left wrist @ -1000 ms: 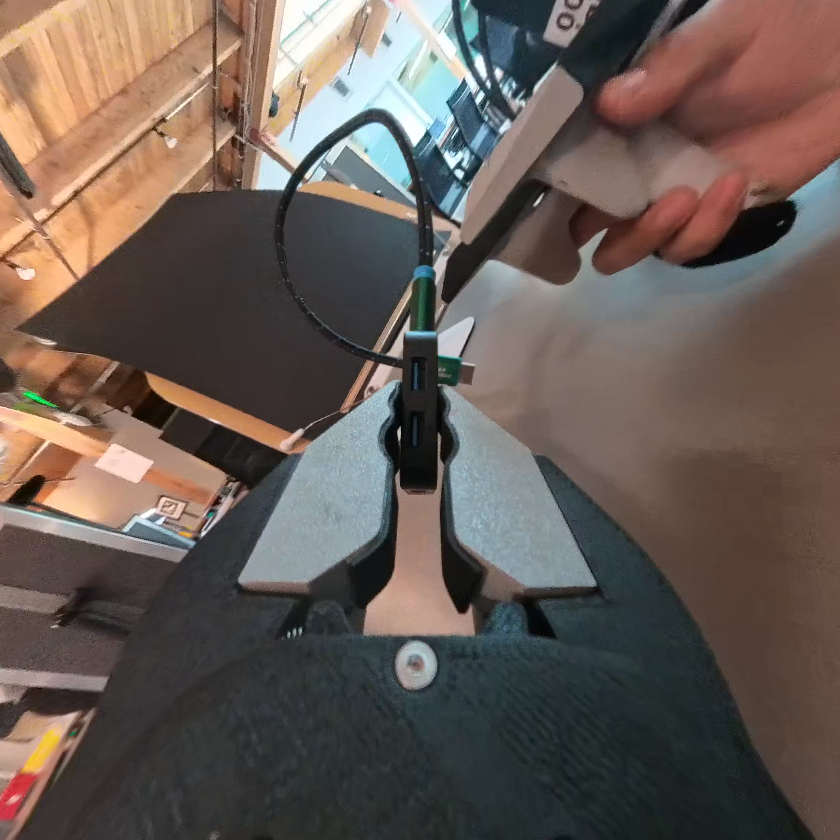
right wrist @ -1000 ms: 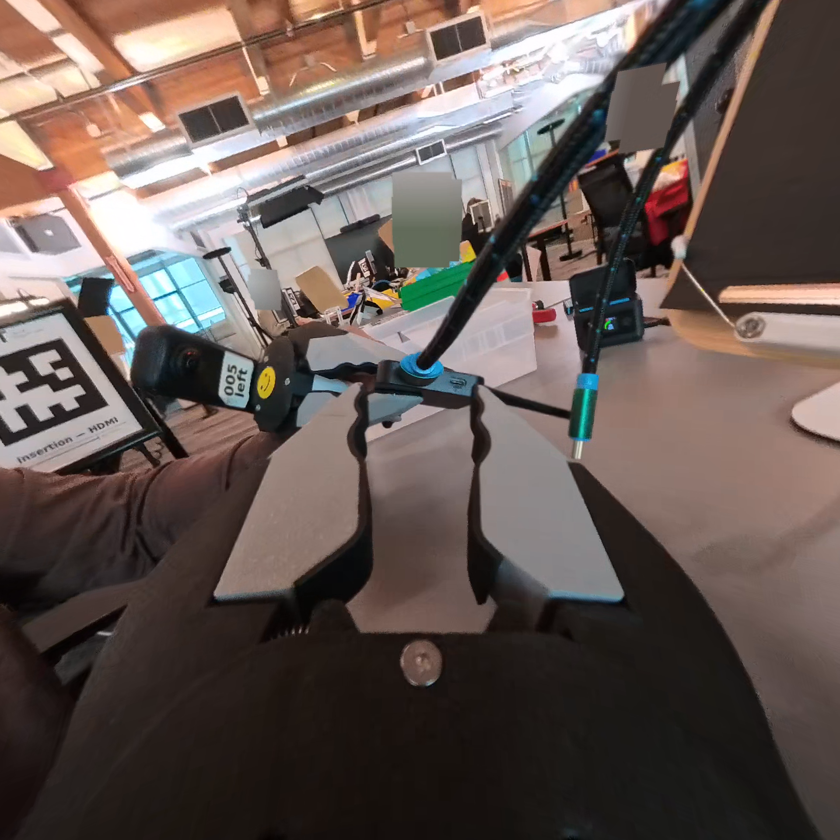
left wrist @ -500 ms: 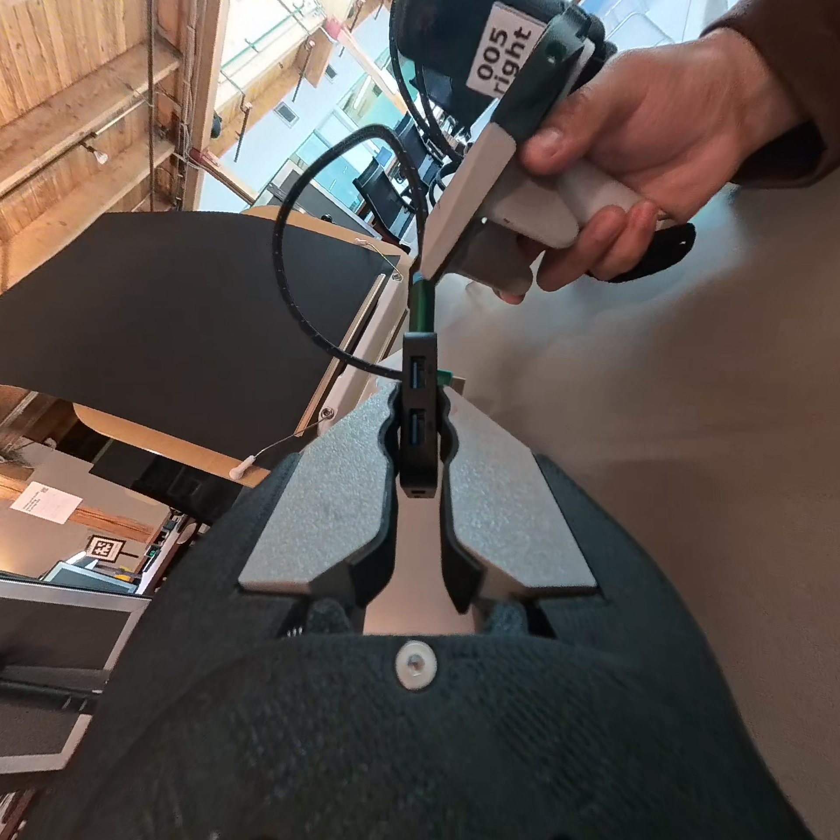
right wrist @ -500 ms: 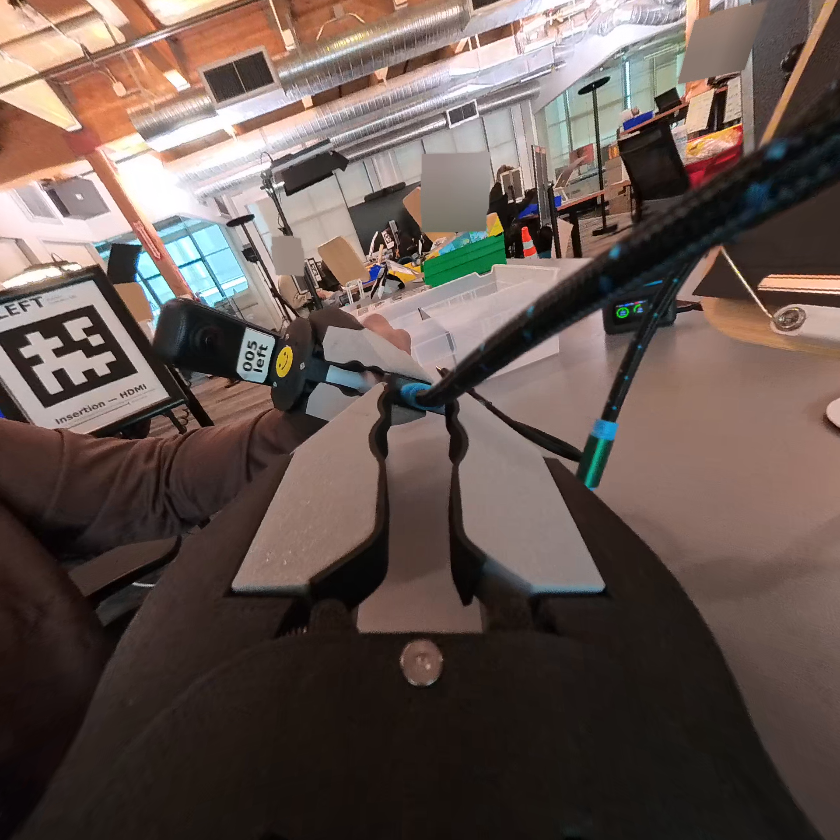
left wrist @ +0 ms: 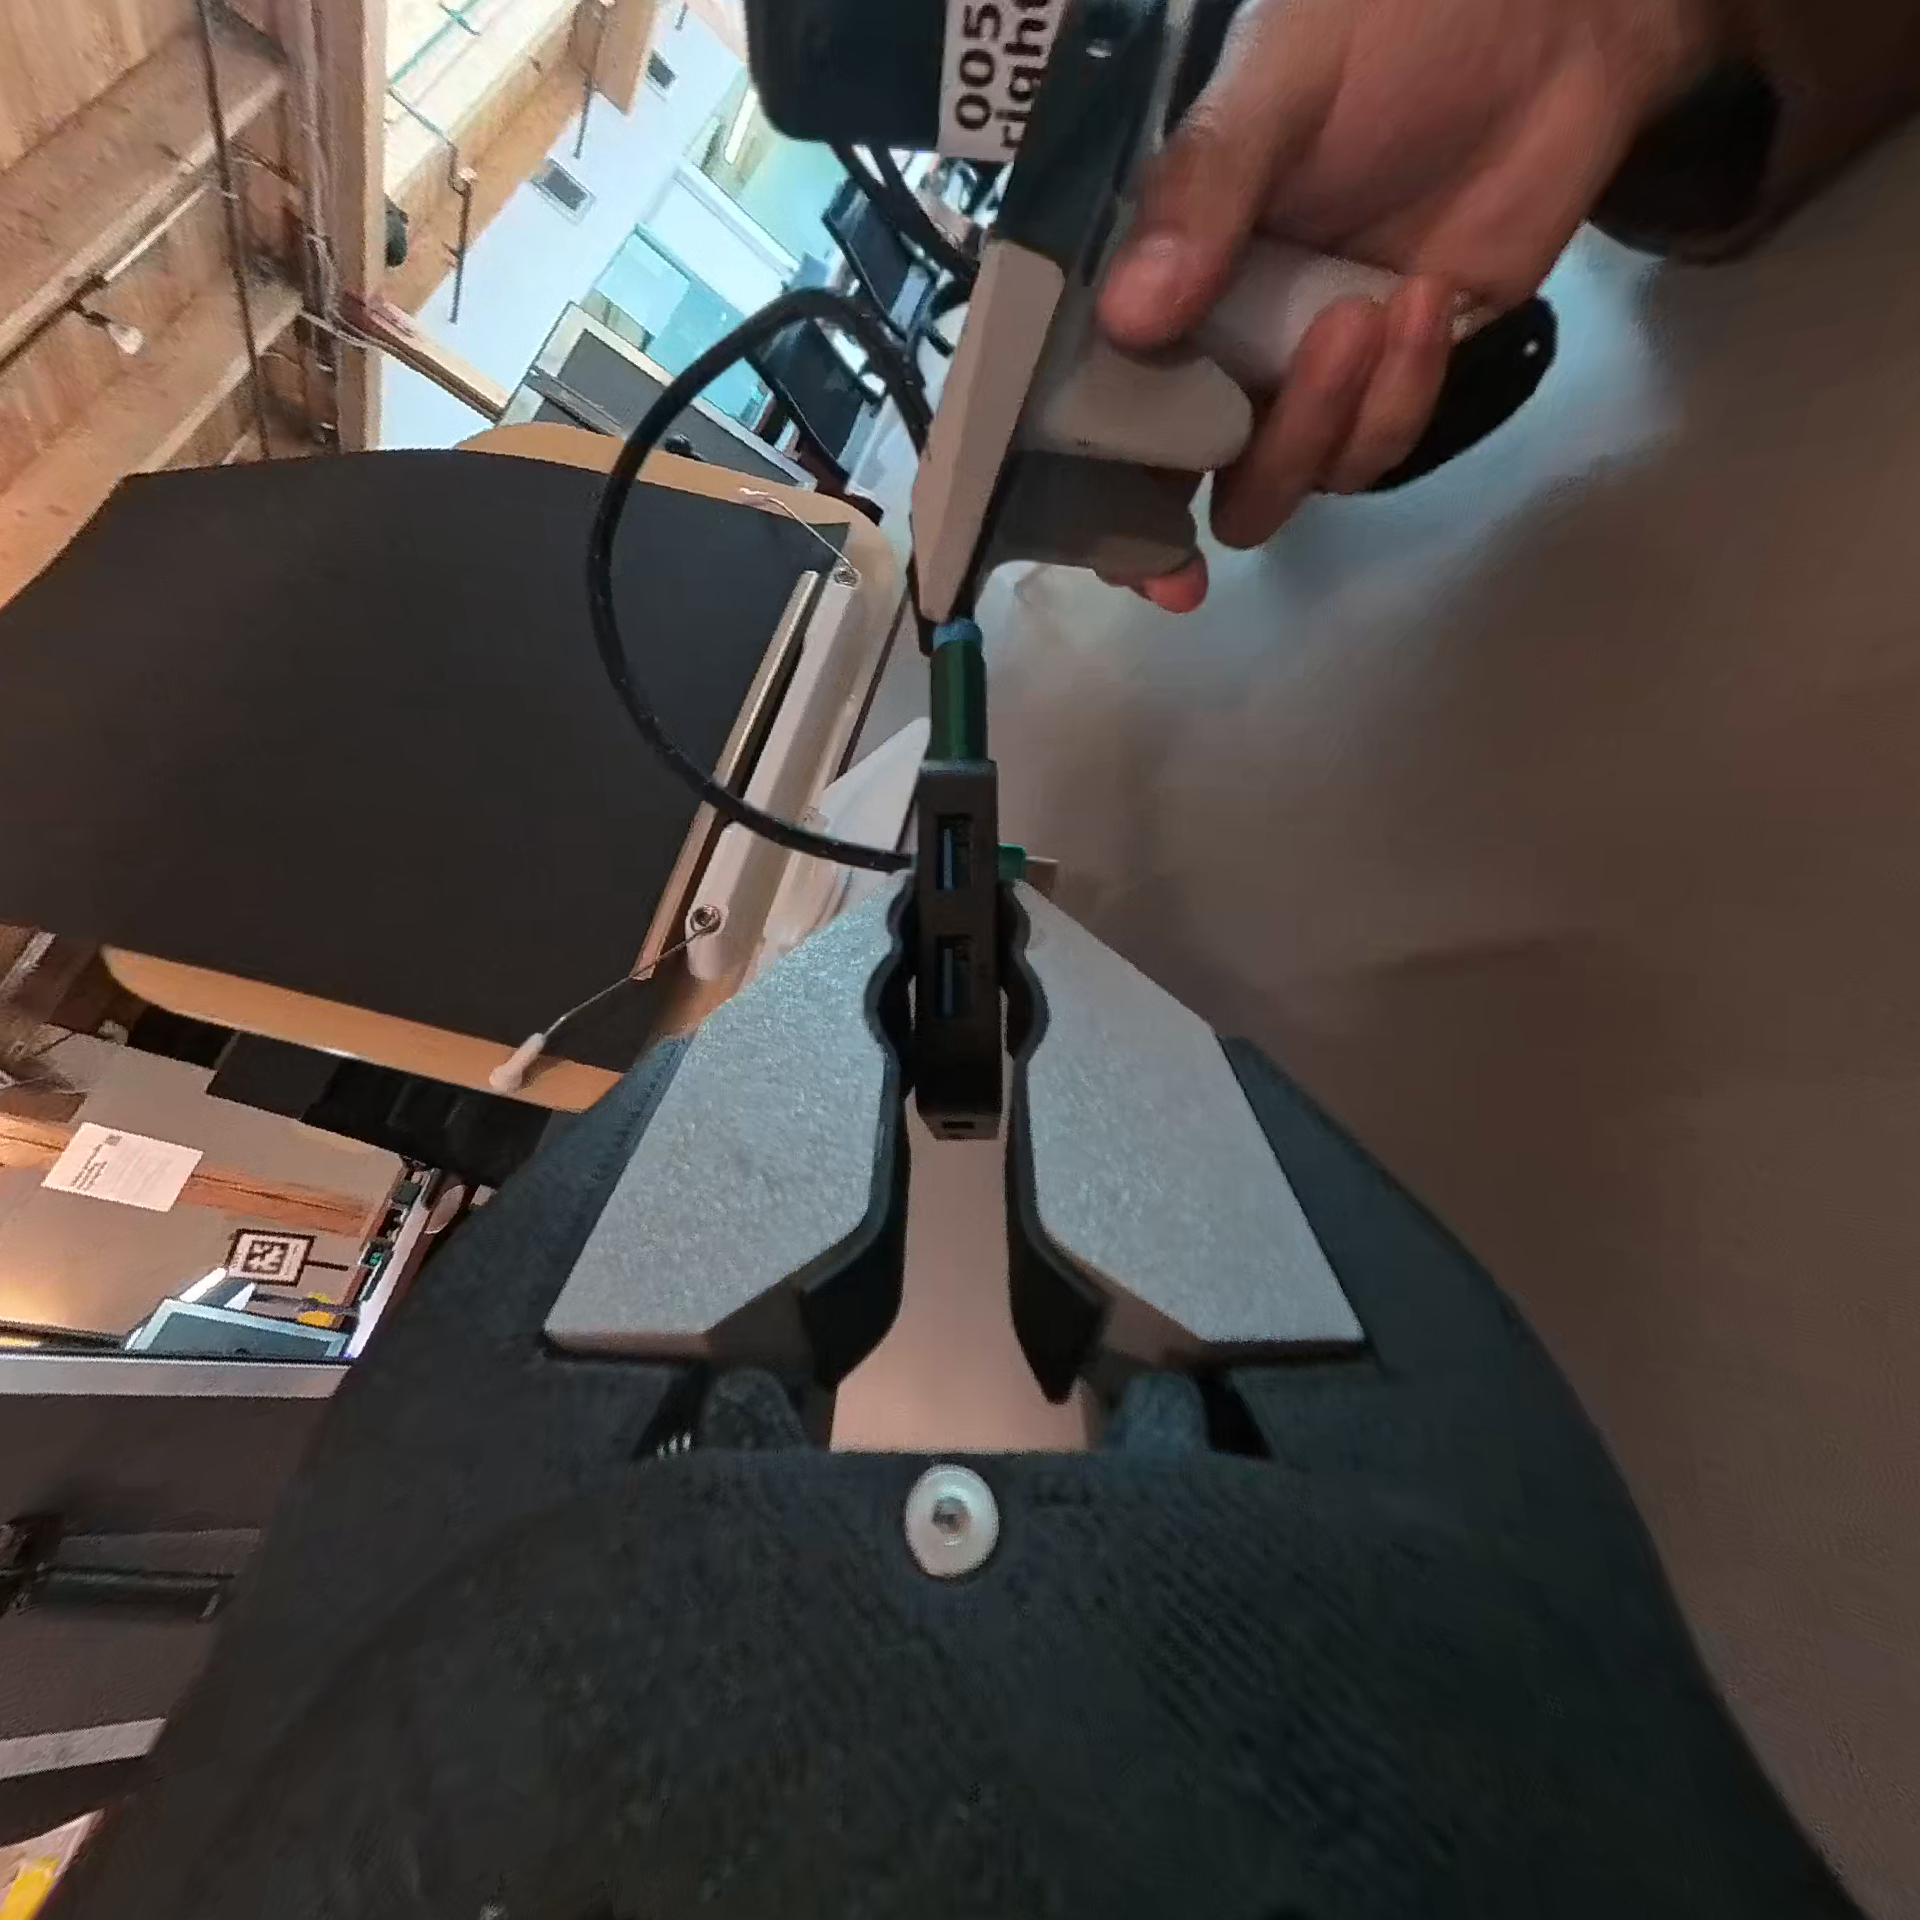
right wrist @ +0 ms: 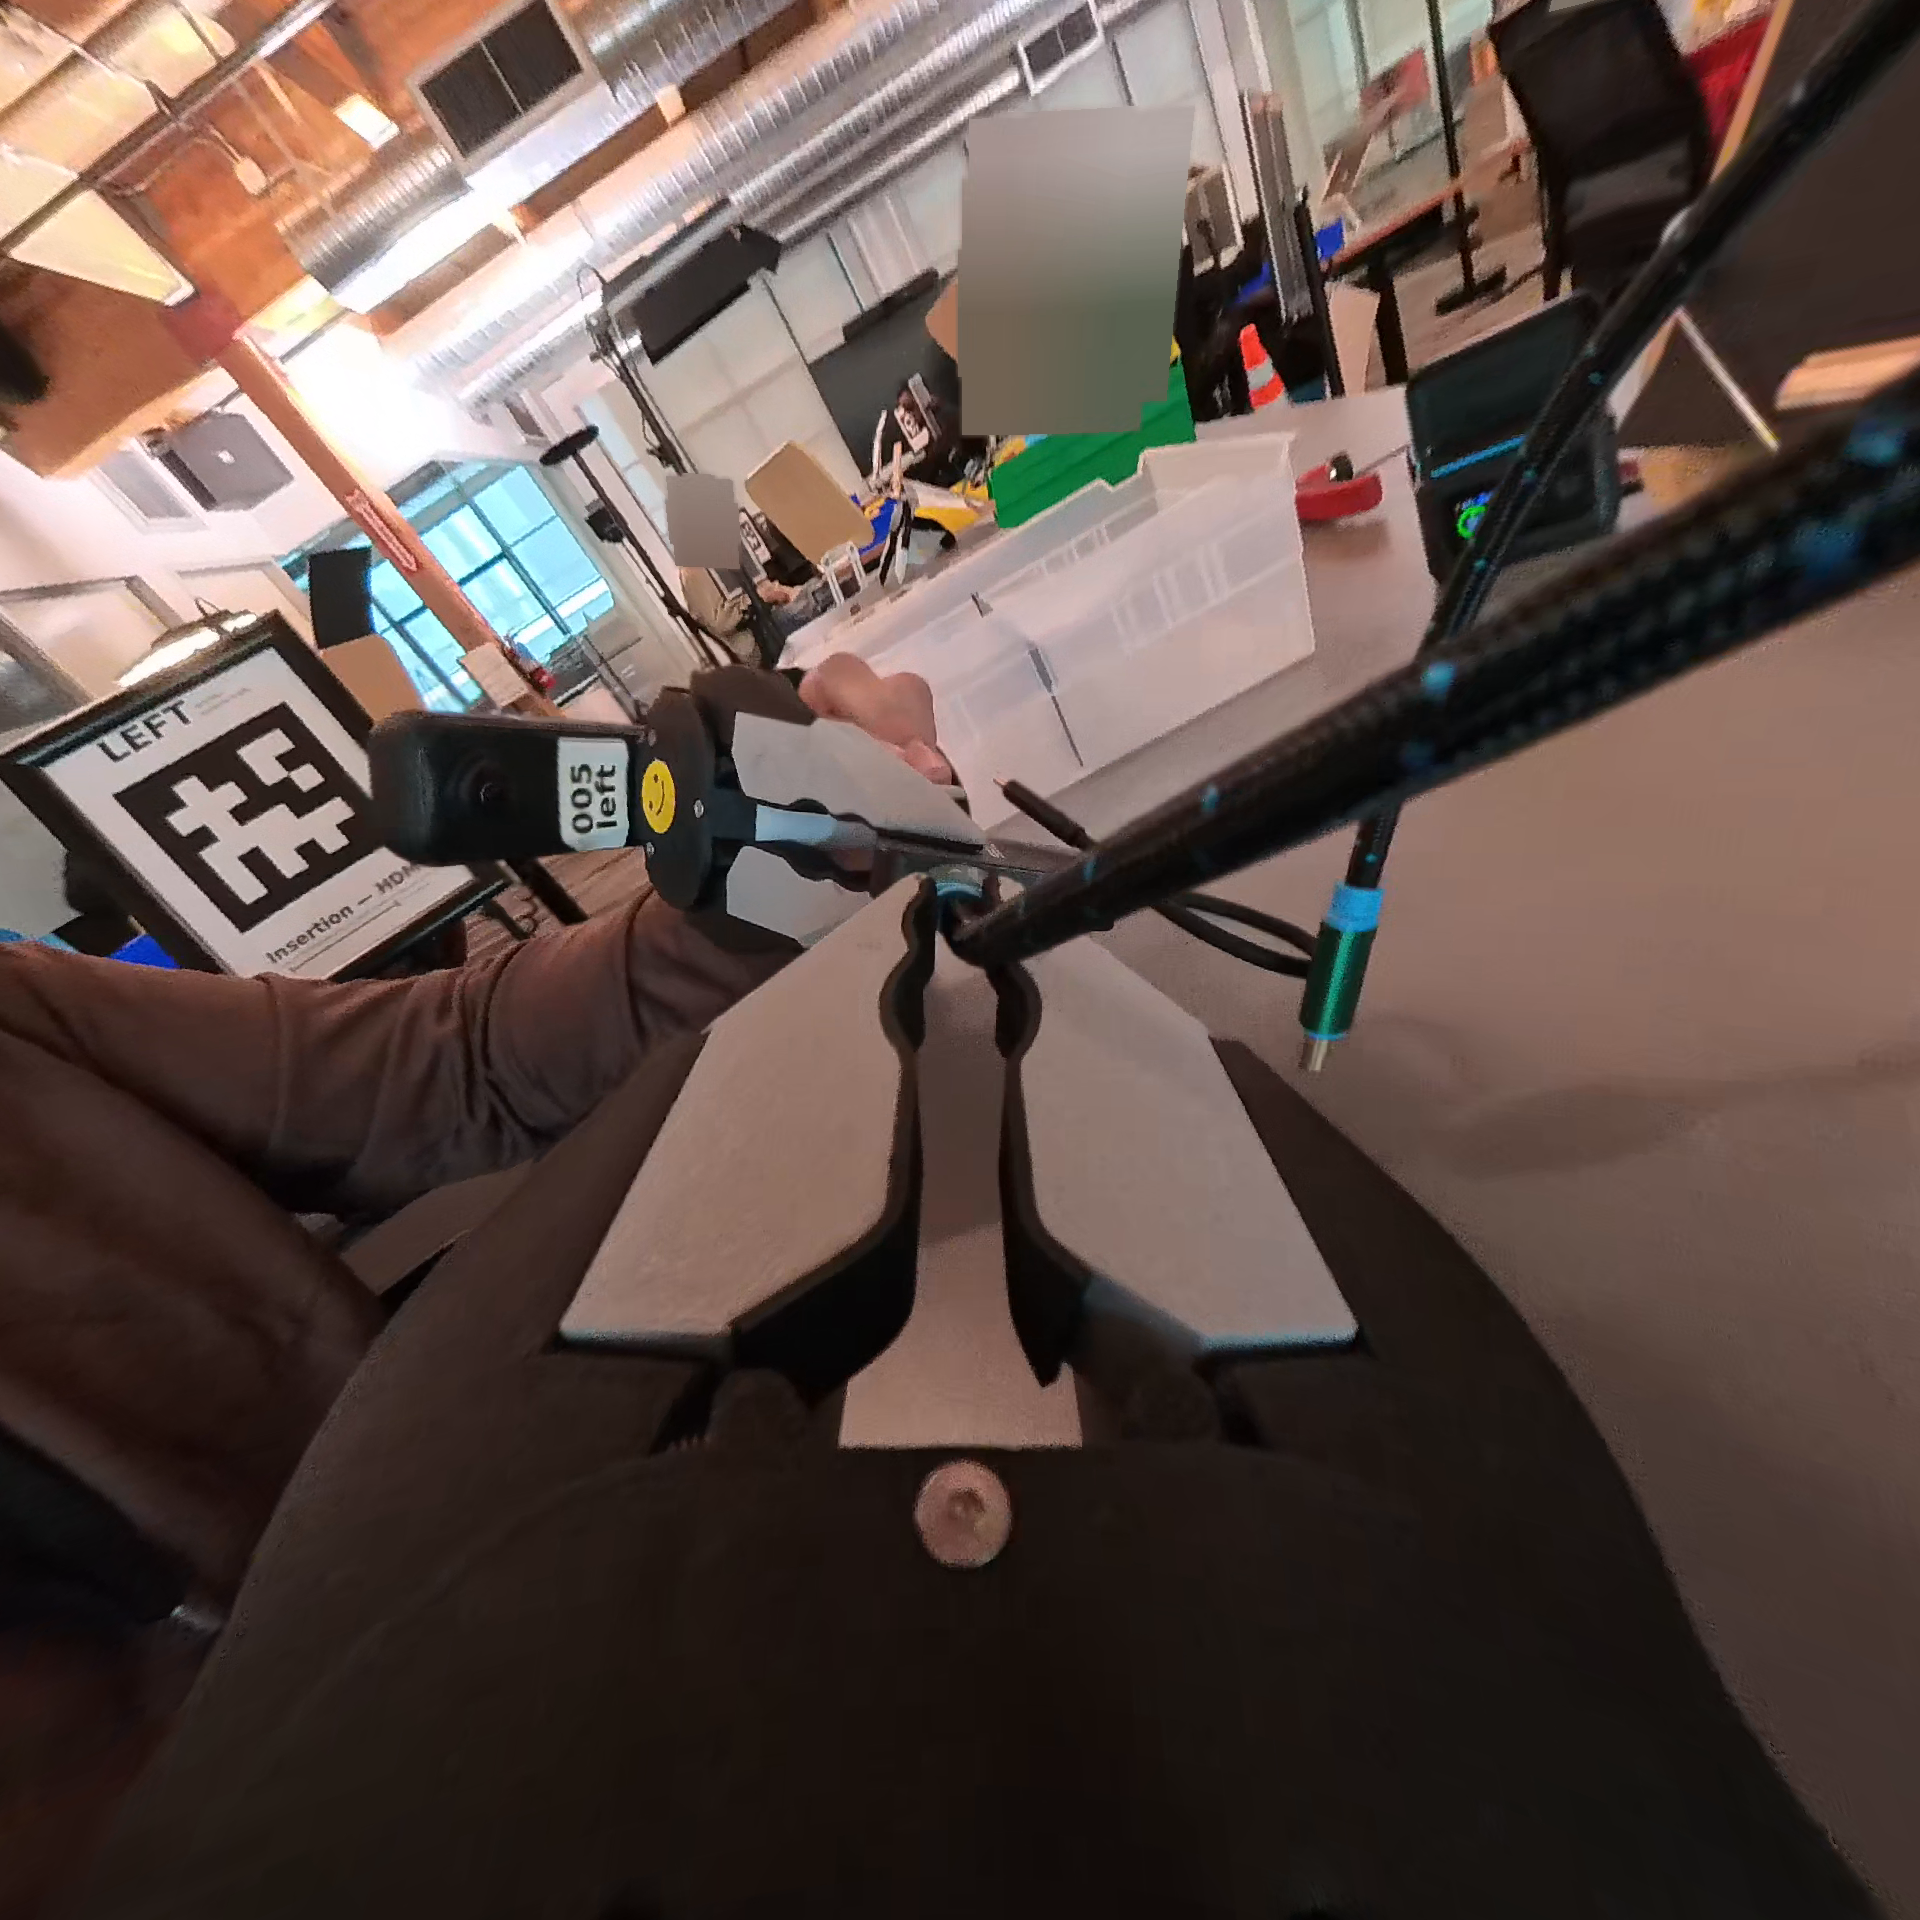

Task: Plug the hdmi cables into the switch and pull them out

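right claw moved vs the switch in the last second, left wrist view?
Yes. The right claw has closed in on the switch, which stays clamped in the left claw, and now sits at the green plug on its far end.

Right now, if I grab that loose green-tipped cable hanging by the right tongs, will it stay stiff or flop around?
Probably floppy: the loose cable hangs slack, its green plug dangling tip-down just above the table. It likely swings when nudged, since nothing holds that end. The plug itself looks rigid and light, so pinching there should give more control than on the braided cord.
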